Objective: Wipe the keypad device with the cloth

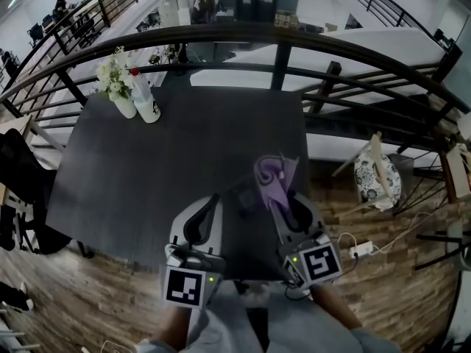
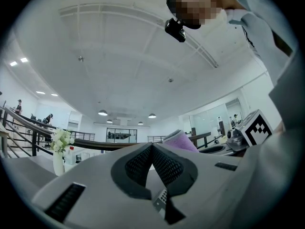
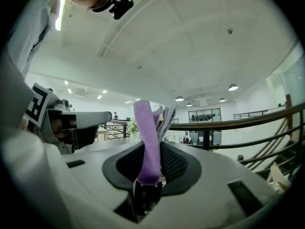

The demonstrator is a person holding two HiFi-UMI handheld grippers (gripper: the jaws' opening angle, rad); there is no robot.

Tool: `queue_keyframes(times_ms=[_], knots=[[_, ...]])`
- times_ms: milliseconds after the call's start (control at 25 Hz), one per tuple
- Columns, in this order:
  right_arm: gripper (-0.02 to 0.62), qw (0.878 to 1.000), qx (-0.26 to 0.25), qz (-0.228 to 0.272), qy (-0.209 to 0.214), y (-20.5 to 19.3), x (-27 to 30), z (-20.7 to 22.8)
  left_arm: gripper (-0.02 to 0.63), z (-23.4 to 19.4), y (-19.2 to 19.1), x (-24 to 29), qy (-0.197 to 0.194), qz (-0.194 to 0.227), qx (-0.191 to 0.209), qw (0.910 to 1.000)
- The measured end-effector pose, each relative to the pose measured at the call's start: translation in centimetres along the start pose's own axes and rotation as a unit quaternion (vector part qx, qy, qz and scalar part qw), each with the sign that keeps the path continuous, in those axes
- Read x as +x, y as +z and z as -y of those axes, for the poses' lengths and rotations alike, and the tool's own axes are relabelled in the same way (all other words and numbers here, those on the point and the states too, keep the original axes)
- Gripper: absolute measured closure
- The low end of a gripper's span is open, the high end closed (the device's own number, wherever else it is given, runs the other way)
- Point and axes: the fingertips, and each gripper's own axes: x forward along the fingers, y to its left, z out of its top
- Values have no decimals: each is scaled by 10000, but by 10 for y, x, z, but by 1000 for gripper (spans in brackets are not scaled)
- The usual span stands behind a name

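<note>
My right gripper point(image 1: 285, 201) point(image 3: 153, 151) is shut on a purple cloth point(image 1: 271, 176) point(image 3: 144, 137), which stands up out of the jaws above the dark table point(image 1: 147, 175). The cloth point(image 2: 180, 140) also shows in the left gripper view. My left gripper point(image 1: 215, 199) point(image 2: 152, 147) is beside it to the left, raised, with its fingertips touching. A small grey keyed piece, the keypad device point(image 2: 161, 199), shows low in the gap between the left fingers; I cannot tell whether it is gripped. A dark flat shape point(image 1: 245, 197) lies on the table between the two grippers.
A vase of white flowers point(image 1: 114, 83) and a red-capped bottle point(image 1: 147, 100) stand at the table's far left corner. A dark curved railing point(image 1: 294, 46) runs behind the table. A patterned chair point(image 1: 377, 176) and a power strip point(image 1: 360, 250) are on the wooden floor at the right.
</note>
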Motion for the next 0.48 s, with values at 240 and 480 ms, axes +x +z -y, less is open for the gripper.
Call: queue_keyframes(times_ms=[240, 480], knots=[[499, 10000, 21, -36, 37, -2, 1, -3, 594, -2, 1, -4, 43, 5, -13, 10000], [499, 9999, -15, -70, 120, -3, 0, -6, 594, 1, 1, -6, 73, -4, -30, 10000]])
